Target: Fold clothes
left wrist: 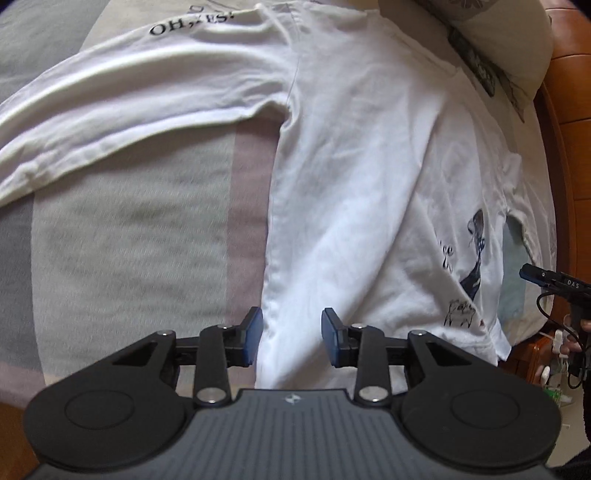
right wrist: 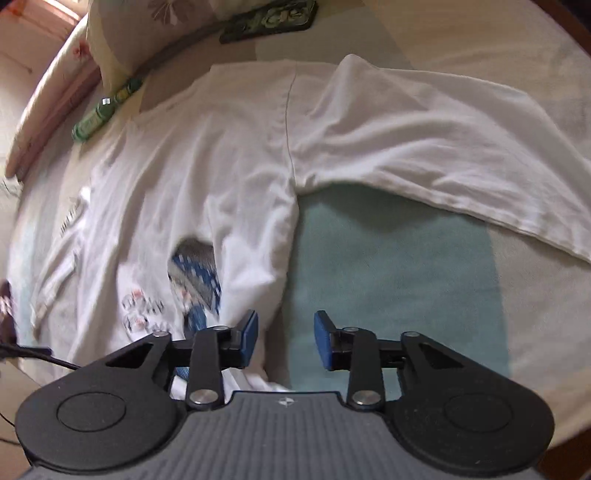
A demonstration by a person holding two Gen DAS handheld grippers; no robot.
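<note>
Your left gripper (left wrist: pixel 291 338) hangs over the near side edge of the white shirt (left wrist: pixel 362 155), its blue pads (left wrist: pixel 252 338) parted, with shirt cloth showing in the gap between them but not pinched. Your right gripper (right wrist: pixel 284 339) stands the same way over the opposite side edge of that shirt (right wrist: pixel 207 155), jaws apart; its left pad (right wrist: pixel 249 339) sits over the cloth and its right pad (right wrist: pixel 322 339) over the bare bedcover (right wrist: pixel 399 258), nothing held.

You have the shirt lying flat on the bed, print side up, one long sleeve (left wrist: pixel 122 103) stretched out sideways on your left and the other sleeve (right wrist: pixel 454 147) stretched out on your right. A pillow (left wrist: pixel 506 44) lies beyond the collar end. Beside that pillow (right wrist: pixel 122 40), in the right wrist view, lie a green tube (right wrist: pixel 105 110) and a dark flat case (right wrist: pixel 269 18). Both views are a little blurred.
</note>
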